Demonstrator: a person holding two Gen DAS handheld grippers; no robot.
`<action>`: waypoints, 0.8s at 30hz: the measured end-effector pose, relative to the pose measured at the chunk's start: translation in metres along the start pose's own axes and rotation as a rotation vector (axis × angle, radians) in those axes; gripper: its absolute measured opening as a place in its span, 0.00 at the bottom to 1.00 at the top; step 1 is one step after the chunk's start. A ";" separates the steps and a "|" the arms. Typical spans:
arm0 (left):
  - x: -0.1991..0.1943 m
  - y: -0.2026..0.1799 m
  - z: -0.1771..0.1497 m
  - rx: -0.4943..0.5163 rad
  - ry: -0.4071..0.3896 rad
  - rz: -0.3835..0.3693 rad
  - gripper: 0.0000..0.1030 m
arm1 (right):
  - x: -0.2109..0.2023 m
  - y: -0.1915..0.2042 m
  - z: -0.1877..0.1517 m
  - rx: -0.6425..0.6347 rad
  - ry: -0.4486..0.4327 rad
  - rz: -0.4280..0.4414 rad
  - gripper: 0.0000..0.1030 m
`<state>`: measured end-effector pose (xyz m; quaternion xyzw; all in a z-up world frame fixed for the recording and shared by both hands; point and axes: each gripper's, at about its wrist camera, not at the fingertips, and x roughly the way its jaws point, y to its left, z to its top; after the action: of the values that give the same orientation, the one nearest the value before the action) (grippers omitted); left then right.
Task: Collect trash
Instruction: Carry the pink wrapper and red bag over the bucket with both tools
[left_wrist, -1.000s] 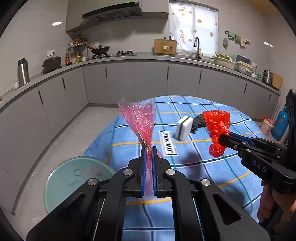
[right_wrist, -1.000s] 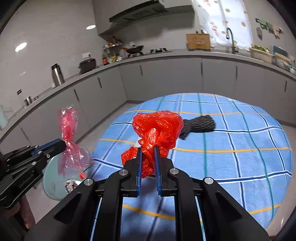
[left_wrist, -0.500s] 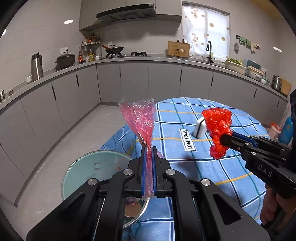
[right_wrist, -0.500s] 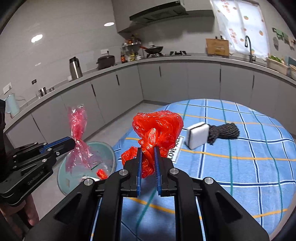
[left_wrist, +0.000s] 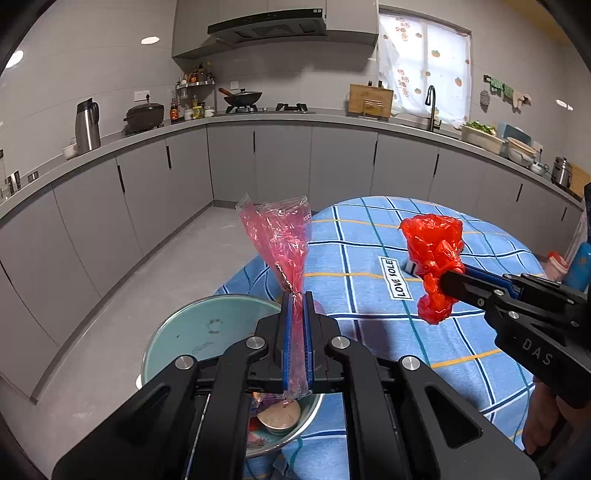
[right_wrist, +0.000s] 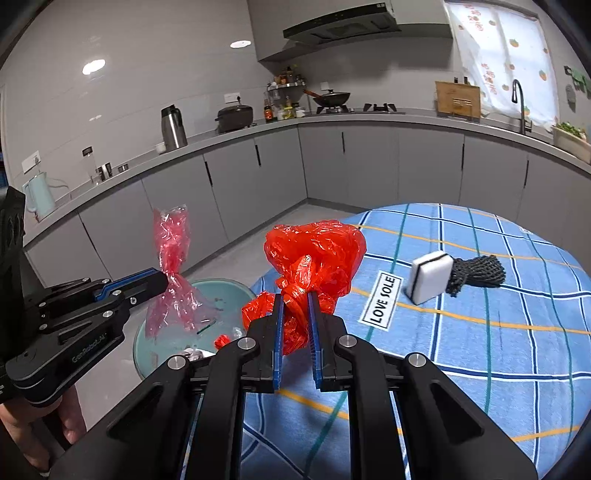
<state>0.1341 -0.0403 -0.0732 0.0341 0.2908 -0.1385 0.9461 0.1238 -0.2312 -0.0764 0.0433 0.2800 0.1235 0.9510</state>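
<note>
My left gripper (left_wrist: 296, 299) is shut on a clear pink plastic wrapper (left_wrist: 280, 240), which stands up from the blue pads and hangs over a pale green bin (left_wrist: 195, 332) beside the table. The bin holds some rubbish at its bottom. My right gripper (right_wrist: 294, 301) is shut on a crumpled red plastic bag (right_wrist: 314, 254), held above the table edge just right of the bin (right_wrist: 221, 291). In the right wrist view the left gripper (right_wrist: 162, 280) carries the pink wrapper (right_wrist: 171, 240) at the left. The left wrist view shows the right gripper (left_wrist: 445, 275) with the red bag (left_wrist: 434, 251).
A round table with a blue checked cloth (right_wrist: 480, 332) carries a white sponge (right_wrist: 430, 275), a black mesh bundle (right_wrist: 476, 271) and a "LOVE SOLE" label (right_wrist: 384, 301). Grey kitchen cabinets (left_wrist: 277, 162) run around the back, with grey floor (left_wrist: 177, 258) between.
Both grippers have moved left from over the table toward the bin, each still holding its piece. The bin now lies right under the left gripper.
</note>
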 end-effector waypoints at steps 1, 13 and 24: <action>0.000 0.000 0.000 -0.002 0.000 0.002 0.06 | 0.000 0.000 0.000 -0.002 0.000 0.003 0.13; -0.006 0.015 -0.008 -0.034 0.004 0.033 0.06 | 0.011 0.019 0.003 -0.037 0.010 0.040 0.13; -0.009 0.035 -0.013 -0.069 0.007 0.067 0.06 | 0.023 0.040 0.006 -0.078 0.020 0.085 0.13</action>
<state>0.1298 -0.0025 -0.0798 0.0118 0.2975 -0.0964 0.9498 0.1369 -0.1871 -0.0776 0.0167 0.2823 0.1749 0.9431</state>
